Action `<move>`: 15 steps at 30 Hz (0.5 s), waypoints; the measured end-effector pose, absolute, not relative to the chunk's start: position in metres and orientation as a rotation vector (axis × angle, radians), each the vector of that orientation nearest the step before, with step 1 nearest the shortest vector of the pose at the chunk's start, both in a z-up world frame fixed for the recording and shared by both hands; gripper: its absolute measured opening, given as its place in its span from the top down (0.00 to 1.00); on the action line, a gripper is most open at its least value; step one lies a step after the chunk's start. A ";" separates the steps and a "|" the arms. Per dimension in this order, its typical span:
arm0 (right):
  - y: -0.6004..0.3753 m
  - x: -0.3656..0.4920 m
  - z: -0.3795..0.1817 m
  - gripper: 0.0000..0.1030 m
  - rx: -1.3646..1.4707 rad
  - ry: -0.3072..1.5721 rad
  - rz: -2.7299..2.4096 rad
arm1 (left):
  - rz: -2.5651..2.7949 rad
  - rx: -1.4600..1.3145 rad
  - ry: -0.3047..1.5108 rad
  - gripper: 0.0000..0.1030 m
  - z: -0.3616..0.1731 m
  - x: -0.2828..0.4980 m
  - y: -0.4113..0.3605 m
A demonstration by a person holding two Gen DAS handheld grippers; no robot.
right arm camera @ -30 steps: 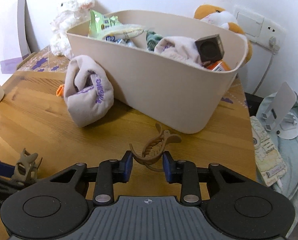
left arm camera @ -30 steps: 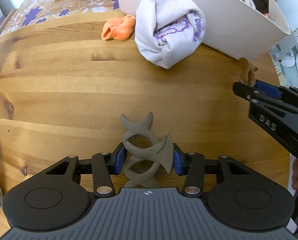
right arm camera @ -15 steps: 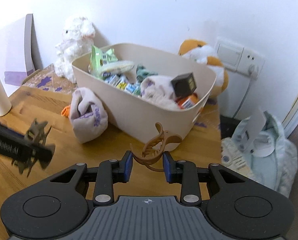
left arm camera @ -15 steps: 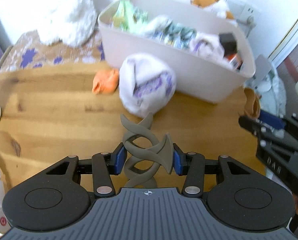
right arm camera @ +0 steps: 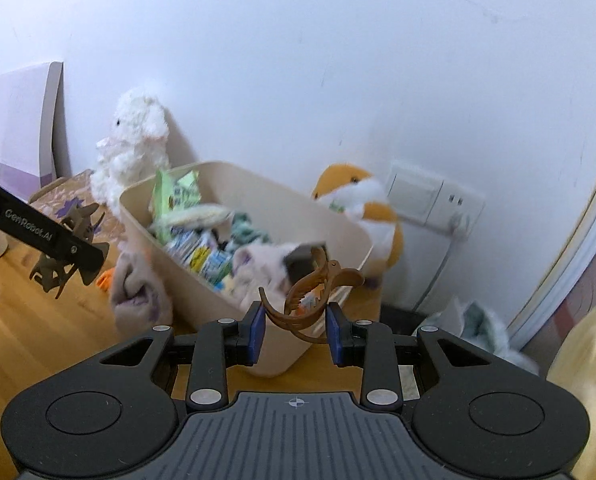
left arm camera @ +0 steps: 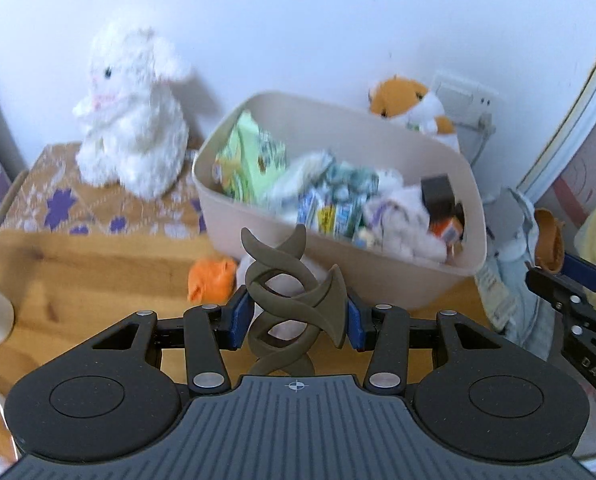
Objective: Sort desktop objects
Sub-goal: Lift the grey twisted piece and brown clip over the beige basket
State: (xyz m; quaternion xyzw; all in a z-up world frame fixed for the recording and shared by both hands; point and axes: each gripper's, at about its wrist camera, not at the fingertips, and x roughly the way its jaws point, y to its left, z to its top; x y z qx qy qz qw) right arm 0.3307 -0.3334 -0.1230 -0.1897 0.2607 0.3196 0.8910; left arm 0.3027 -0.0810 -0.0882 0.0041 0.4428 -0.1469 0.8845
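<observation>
My left gripper is shut on a grey twisted hair claw clip, held up in the air in front of the beige storage bin. The brown hair claw clip is clamped in my right gripper, which hangs near the bin's near corner. The bin is full of snack packets, a rolled cloth and a black cube. From the right wrist view the left gripper with its grey clip shows at the left. In the left wrist view the right gripper shows at the right edge.
A white plush rabbit sits on a patterned box behind the wooden table. An orange plush toy leans by the wall socket. A rolled white cloth and a small orange item lie beside the bin. Bedding lies right of the table.
Both grippers have risen from the tabletop with their clips and tilted up. The bin's inside, the plush toys and the wall have come into view.
</observation>
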 end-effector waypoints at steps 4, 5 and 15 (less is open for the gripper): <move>-0.331 0.340 -0.106 0.71 -0.394 0.492 0.668 | -0.313 0.028 0.859 0.54 -0.073 0.320 -0.091; -0.329 0.342 -0.103 0.71 -0.394 0.481 0.669 | -0.315 0.030 0.846 0.53 -0.070 0.324 -0.093; -0.306 0.364 -0.090 0.71 -0.414 0.429 0.672 | -0.333 0.077 0.749 0.53 -0.049 0.369 -0.131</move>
